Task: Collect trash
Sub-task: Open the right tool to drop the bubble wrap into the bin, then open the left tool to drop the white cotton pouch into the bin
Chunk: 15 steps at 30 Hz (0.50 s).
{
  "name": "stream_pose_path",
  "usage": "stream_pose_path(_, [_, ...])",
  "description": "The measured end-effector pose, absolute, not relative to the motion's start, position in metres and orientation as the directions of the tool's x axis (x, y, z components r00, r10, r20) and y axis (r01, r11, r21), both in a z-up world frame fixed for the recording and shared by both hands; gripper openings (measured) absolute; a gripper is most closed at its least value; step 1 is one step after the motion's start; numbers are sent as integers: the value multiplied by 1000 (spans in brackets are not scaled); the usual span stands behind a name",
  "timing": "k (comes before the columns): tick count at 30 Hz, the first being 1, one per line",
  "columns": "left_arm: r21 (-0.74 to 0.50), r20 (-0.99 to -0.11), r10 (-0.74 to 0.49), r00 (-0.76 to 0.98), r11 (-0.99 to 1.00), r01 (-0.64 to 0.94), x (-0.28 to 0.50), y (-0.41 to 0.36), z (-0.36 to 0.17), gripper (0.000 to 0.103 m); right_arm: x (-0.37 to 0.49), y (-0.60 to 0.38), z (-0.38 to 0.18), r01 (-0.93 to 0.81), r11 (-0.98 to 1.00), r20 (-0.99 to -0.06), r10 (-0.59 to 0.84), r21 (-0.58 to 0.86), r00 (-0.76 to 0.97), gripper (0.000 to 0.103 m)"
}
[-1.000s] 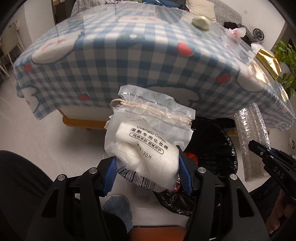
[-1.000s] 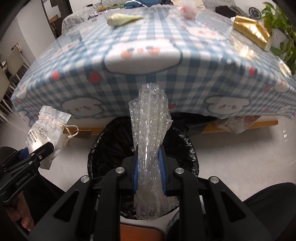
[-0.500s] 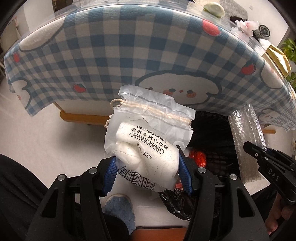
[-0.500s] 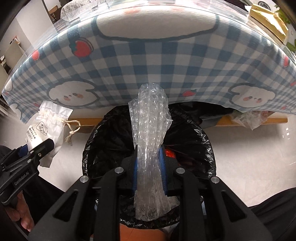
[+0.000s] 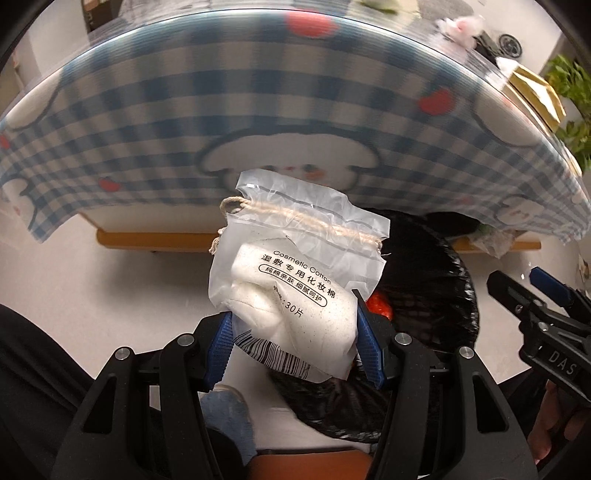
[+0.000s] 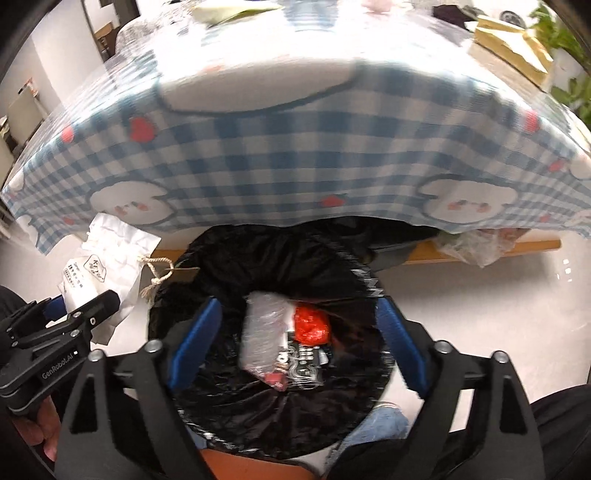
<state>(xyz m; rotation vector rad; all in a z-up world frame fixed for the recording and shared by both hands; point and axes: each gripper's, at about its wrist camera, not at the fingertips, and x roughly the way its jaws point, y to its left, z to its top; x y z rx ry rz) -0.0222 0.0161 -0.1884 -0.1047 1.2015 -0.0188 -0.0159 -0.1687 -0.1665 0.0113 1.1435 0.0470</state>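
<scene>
My left gripper (image 5: 293,347) is shut on a white cosmetic cotton bag (image 5: 295,288) with a string tie, held just left of the black-lined trash bin (image 5: 436,266). My right gripper (image 6: 295,332) is open and empty right above the bin (image 6: 258,258). A piece of bubble wrap (image 6: 262,332) lies inside the bin beside red trash (image 6: 311,325) and a dark wrapper. The cotton bag also shows at the left of the right wrist view (image 6: 107,254), and the right gripper shows at the right of the left wrist view (image 5: 535,295).
A table with a blue checked cloth (image 6: 295,147) overhangs the bin's far side. On it lie a gold box (image 6: 509,48), a pale green item (image 6: 229,9) and pink-white scraps (image 5: 460,26). Crumpled plastic (image 6: 476,243) hangs under the table's right edge. My legs frame the bin.
My right gripper has opened and the bubble wrap has dropped into the bin. Both grippers have moved lower and closer to the bin. The left still holds the cotton bag.
</scene>
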Motion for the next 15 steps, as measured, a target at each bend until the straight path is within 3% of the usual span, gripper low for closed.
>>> stream_pose_path(3, [-98, -930, -87, 356, 995, -13, -20, -2, -189, 57, -23, -193, -162, 18, 999, -896, 22, 33, 444, 95])
stream_pose_path(15, [-116, -929, -137, 344, 990, 81, -12, -69, -202, 57, -33, -267, -155, 119, 993, -882, -56, 0, 467, 95])
